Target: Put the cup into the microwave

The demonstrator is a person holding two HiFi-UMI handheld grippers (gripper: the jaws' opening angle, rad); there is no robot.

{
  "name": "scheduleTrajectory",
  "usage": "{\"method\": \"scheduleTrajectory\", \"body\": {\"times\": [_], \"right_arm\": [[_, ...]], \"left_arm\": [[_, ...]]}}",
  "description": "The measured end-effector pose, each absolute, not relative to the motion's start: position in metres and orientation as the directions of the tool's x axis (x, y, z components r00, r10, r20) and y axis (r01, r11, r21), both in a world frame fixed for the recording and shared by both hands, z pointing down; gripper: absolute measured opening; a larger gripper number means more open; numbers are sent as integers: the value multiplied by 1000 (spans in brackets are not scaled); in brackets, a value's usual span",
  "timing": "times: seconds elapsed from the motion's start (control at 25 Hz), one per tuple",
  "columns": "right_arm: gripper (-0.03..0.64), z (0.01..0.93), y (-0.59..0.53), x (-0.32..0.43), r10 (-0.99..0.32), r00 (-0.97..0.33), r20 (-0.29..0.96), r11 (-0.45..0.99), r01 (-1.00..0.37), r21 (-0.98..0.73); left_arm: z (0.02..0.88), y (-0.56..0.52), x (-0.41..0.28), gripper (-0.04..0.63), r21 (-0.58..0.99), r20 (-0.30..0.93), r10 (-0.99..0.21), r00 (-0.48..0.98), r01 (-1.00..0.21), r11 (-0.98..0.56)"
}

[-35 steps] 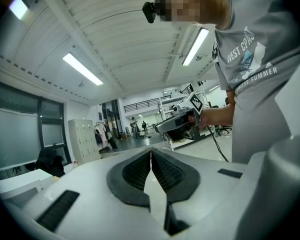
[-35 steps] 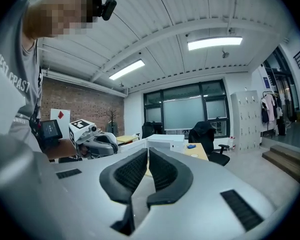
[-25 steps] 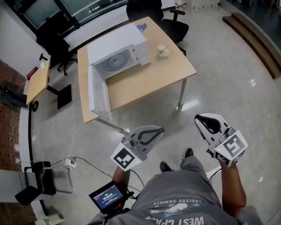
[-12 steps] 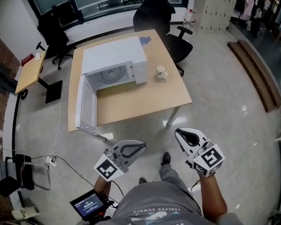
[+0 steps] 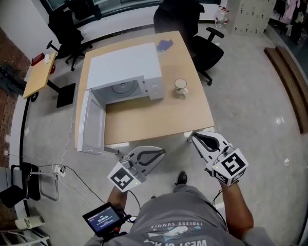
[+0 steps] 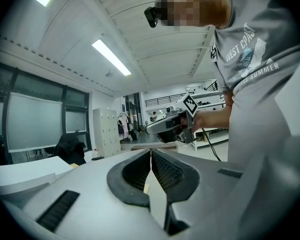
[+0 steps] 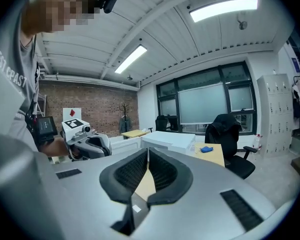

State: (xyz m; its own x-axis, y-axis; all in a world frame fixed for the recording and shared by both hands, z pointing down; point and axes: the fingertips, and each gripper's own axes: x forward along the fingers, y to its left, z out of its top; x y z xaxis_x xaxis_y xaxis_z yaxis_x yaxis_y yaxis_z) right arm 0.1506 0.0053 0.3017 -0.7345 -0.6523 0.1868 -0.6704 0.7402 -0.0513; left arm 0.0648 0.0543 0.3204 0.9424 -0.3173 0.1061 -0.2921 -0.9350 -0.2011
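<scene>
Cup (image 5: 180,86): on the table (image 5: 154,119), just right of the microwave (image 5: 124,68), door (image 5: 90,127) open | your left gripper (image 5: 162,151), right gripper (image 5: 191,136): both clenched, empty, short of the microwave | your shirt (image 6: 255,59) reads "SUMMER" | microwave sits nearer you than a second ago

One microwave (image 5: 124,70), one cup (image 5: 180,86), one blue cloth (image 5: 164,45), two tables (image 5: 159,117) (image 5: 38,81), two office chairs (image 5: 180,9) (image 5: 66,27), two tools (image 5: 161,151) (image 5: 192,136).
</scene>
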Motion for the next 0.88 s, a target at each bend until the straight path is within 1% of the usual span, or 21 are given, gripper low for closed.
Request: {"method": "scheduleTrajectory", "body": {"times": [0.08, 0.2, 0.28, 0.4, 0.64, 0.88], "right_arm": [[21, 301, -13, 162, -644, -744, 181, 750, -660, -46], [21, 298, -38, 177, -654, -737, 170, 747, -665, -7], [21, 294, -52, 185, -681, -718, 143, 728, -684, 35], [21, 296, -68, 193, -710, -696, 105, 703, -709, 55], [21, 313, -91, 197, -735, -668, 113, 677, -734, 62], [21, 322, -122, 184, -760, -635, 136, 646, -761, 58]], "left_arm": [[321, 36, 80, 23, -178, 101, -333, 938, -312, -933], [328, 6, 96, 23, -90, 109, -391, 914, -383, -919], [330, -16, 102, 23, -105, 98, -430, 898, -420, -901], [333, -43, 109, 23, -137, 63, -461, 885, -450, -883], [333, -85, 109, 23, -140, 36, -458, 888, -449, -882], [339, -121, 101, 23, -143, 22, -408, 913, -401, -905]]}}
